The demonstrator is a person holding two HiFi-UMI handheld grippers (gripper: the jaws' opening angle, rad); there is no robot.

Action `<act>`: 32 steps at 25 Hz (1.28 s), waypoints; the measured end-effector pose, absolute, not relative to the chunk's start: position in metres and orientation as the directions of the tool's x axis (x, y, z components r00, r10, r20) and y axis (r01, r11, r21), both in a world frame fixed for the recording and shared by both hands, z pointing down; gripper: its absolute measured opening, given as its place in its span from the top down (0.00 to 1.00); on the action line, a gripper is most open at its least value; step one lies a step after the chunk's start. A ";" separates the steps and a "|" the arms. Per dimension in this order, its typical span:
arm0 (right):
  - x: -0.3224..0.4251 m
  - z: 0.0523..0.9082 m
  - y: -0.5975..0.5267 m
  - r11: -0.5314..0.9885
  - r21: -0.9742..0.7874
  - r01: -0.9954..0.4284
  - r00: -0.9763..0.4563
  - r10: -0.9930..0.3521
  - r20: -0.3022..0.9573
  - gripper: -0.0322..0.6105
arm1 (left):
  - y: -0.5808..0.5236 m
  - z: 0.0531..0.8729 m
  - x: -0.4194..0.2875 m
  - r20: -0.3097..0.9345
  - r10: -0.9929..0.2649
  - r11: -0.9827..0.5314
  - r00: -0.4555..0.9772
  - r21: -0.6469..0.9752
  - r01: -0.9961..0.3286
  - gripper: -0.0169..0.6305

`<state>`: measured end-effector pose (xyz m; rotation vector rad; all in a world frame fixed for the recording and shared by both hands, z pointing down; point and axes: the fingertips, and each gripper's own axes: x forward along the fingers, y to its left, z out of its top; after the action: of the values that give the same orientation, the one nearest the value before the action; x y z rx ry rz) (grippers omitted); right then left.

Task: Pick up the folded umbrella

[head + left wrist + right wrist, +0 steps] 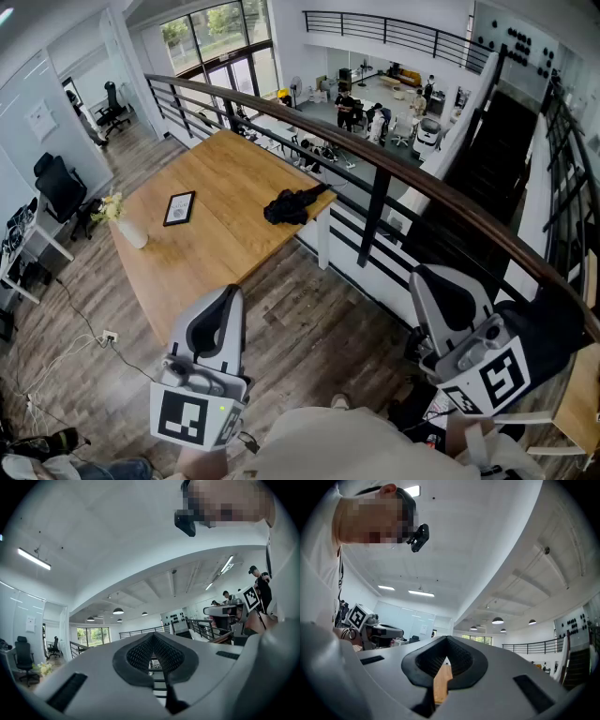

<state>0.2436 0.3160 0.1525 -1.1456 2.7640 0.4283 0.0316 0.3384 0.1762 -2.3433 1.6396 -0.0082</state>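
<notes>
step: approach only; the pick has not begun and the umbrella is untouched.
wood floor: lies between the person and the counter. A wall socket with cable sits off to the left, away from the direct line.
railing: wooden handrail on black posts, running along the counter's right side. This is the main obstruction, so keep the right elbow inside it on the way in.
counter: long wooden top, set at an angle, with its near end towards us.
office chair: far left, well apart, not a factor.
left gripper: low by the body, tip slightly up. Jaws closed, nothing between them.
right gripper: same posture, just beside the handrail. Jaws fully closed and empty.
folded umbrella: black, lying flat at the counter's right edge beside the railing. The fabric looks loose, and I can't make out the handle from here.
vase of flowers: at the counter's left edge, well apart from the umbrella.
black frame: lies flat mid-counter, between vase and umbrella, with a gap on both sides.
how: walk up and use the right gripper, which is the nearer side. Open the jaws before descending, come from above and across the bundle's thick middle. Grip the shaft as well as the cloth, then lift straight up, away from the edge.
</notes>
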 end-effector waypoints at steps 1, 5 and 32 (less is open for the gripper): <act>0.246 0.151 0.316 0.676 0.210 -0.707 -0.708 -0.672 -0.217 0.91 | 0.338 0.175 0.034 -0.153 -0.922 -0.317 0.356 -0.231 -0.920 0.95; 0.253 0.152 0.318 0.689 0.200 -0.696 -0.718 -0.663 -0.214 0.91 | 0.339 0.174 0.045 -0.150 -0.922 -0.319 0.358 -0.235 -0.918 0.95; 0.273 0.198 0.305 0.804 0.182 -0.566 -0.823 -0.536 -0.189 0.40 | 0.320 0.211 0.091 -0.089 -0.938 -0.310 0.336 -0.229 -0.923 0.95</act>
<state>0.2725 0.3050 0.1983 -0.8773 2.8609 0.3496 0.0906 0.3202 0.2113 -2.3632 1.6811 -0.0890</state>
